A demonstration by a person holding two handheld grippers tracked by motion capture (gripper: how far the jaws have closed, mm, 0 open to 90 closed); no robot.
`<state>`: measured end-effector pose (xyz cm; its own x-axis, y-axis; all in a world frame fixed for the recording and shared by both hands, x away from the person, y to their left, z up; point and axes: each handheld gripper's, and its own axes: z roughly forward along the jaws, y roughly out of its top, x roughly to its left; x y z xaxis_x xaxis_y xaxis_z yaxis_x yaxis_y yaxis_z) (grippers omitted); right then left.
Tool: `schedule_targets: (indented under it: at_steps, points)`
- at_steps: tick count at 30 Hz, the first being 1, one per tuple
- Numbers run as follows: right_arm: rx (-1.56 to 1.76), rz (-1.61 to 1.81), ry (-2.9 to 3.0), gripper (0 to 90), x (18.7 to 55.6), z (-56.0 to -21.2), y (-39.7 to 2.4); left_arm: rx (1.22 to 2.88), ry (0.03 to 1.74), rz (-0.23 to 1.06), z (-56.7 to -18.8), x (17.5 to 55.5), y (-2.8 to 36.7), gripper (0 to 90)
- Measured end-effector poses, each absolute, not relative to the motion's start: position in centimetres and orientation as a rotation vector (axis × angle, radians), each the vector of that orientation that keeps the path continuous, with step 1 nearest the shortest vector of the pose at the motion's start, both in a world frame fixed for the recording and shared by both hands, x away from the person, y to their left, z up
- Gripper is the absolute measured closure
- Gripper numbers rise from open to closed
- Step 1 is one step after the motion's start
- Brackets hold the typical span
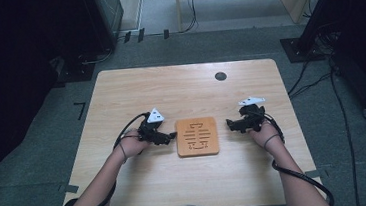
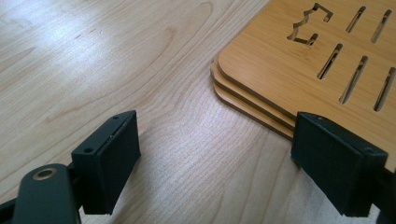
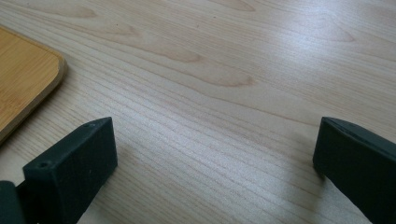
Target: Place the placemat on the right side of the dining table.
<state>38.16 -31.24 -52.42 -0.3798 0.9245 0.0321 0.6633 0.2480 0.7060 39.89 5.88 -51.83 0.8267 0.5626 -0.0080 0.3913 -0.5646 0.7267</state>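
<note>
A square stack of slotted bamboo boards (image 1: 197, 137) lies flat in the middle of the light wooden table (image 1: 185, 90). My left gripper (image 1: 170, 136) rests just left of the stack, jaws wide open, tips close to its left edge. In the left gripper view the stack's rounded corner (image 2: 243, 88) shows three layers, and my left gripper (image 2: 217, 163) has bare table between its pads. My right gripper (image 1: 232, 125) sits a short way right of the stack, open. The right gripper view has the board corner (image 3: 28, 79) at its left and my right gripper (image 3: 215, 163) over bare wood.
A small dark round grommet (image 1: 221, 76) sits near the table's far edge. Cables (image 1: 314, 79) run over the grey floor to the right, and dark equipment (image 1: 89, 26) stands behind the table at left.
</note>
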Motion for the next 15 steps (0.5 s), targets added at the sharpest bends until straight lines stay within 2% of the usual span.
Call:
schedule_targets:
  at_steps: [15]
  points:
    - [1.449,0.916,2.135,0.0,38.15,-52.45,-31.27,2.24,0.695,0.29,-51.83,39.87,5.87,14.5]
